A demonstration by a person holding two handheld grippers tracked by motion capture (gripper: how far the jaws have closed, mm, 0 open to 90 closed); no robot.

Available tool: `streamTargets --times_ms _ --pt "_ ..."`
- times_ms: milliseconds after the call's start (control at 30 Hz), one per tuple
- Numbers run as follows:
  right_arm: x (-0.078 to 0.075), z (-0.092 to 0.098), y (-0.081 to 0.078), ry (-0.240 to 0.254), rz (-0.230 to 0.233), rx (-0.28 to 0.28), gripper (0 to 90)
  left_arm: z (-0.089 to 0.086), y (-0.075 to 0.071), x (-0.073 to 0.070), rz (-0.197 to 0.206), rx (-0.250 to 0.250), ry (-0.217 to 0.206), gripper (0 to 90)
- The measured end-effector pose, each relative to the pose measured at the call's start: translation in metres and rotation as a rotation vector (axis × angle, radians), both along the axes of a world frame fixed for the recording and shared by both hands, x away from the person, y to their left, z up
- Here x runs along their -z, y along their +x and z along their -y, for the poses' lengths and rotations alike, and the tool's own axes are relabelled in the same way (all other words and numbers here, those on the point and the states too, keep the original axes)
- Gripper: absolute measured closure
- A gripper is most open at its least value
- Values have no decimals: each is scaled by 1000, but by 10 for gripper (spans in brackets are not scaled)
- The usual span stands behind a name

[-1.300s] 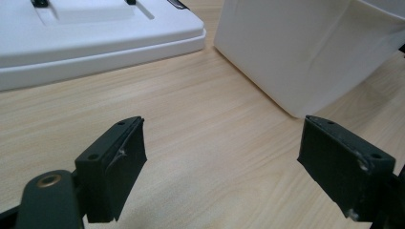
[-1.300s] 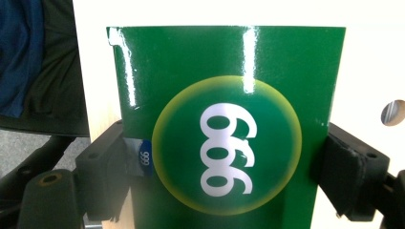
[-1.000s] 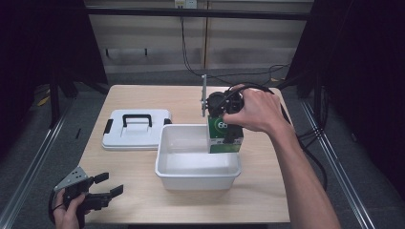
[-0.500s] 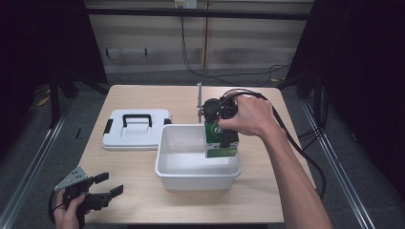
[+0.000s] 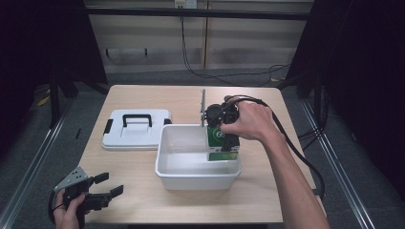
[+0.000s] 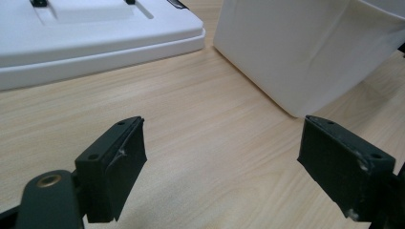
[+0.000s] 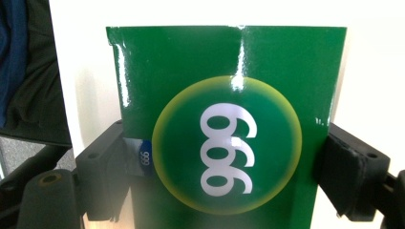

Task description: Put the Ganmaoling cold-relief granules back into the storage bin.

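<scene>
Green glossy carton w/ a white "999" in a yellow-ringed circle [image 7: 224, 148] sits clamped between the right tongs [image 5: 223, 125], one jaw on each side face. From the high view it's at the right end of the white rectangular plastic tub [image 5: 168, 162], low inside, upright or nearly so; can't tell if its base touches the tub floor yet. Left tongs [image 5: 97, 191] are spread wide, holding nothing, low over the light wooden table [image 5: 267, 191] at the near left corner, well apart from the tub. White flat lid w/ black handle [image 5: 136, 129] lies just left of the tub.

Risks, as I judge them:
- Carton faces are glossy, so grip could slide and the carton drop or tip.
- If let go before the base is down, it prob. falls over inside.
- It's close to the right wall; a nudge could catch the rim or shove the light tub, since nothing steadies it.
</scene>
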State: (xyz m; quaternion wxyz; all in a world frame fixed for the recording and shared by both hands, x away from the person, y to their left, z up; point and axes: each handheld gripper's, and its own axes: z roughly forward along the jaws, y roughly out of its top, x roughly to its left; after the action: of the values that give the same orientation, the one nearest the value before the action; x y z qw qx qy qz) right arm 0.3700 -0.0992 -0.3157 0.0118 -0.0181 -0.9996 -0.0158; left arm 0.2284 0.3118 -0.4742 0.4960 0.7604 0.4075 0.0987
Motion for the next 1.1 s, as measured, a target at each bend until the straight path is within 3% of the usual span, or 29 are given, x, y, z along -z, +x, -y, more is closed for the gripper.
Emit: streamTargets --times_ms 767,1100 --pt "34 -2 5 -12 -39 -5 157 0 0 0 -1 -1 -4 159" --pt "51 -7 6 -49 -64 6 156 0 1 0 -3 1 -4 158"
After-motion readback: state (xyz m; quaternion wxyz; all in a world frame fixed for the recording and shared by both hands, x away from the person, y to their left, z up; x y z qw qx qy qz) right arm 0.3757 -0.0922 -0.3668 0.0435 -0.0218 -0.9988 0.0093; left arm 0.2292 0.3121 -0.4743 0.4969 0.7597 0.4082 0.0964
